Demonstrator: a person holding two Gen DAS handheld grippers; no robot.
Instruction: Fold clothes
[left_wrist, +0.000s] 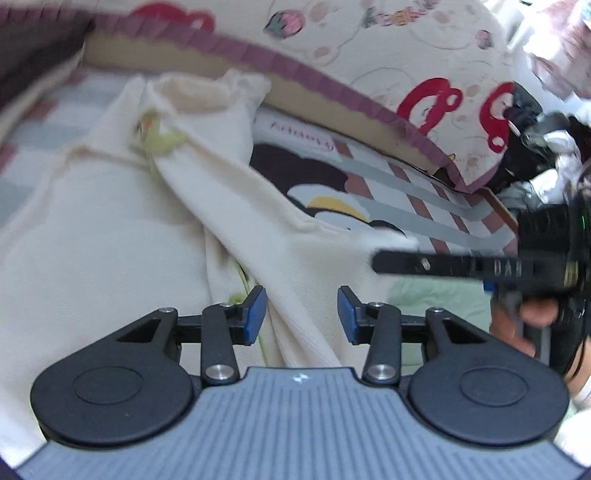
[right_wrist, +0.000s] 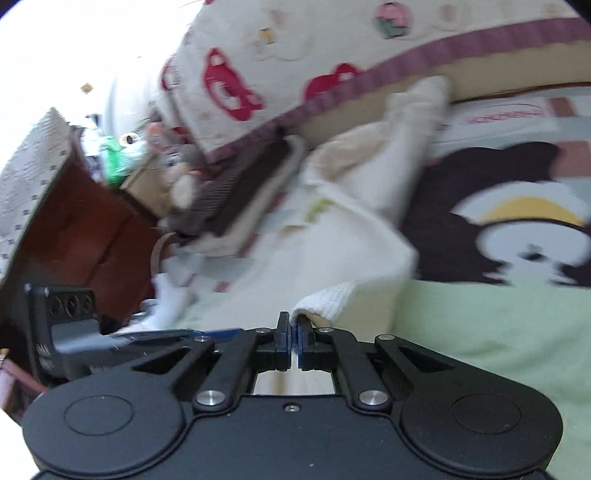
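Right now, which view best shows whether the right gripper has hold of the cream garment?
Right wrist view: the right gripper is shut on the cream garment at its ribbed edge. The left wrist view shows it side-on, blurred, tips against the cloth.

A cream garment (left_wrist: 110, 221) of ribbed knit lies spread on the bed, loosely crumpled, with long folds running along it. Its far end bunches up against the bed's pillow edge, under the purple-trimmed cover. A small yellow-green motif sits near that end, and a thin green line of stitching runs down a fold nearer the camera; blur makes the motif hard to read. From the right wrist view the garment (right_wrist: 332, 221) stretches from the pillow edge toward the near side, where one ribbed hem corner is lifted and curled over above the pale green sheet.
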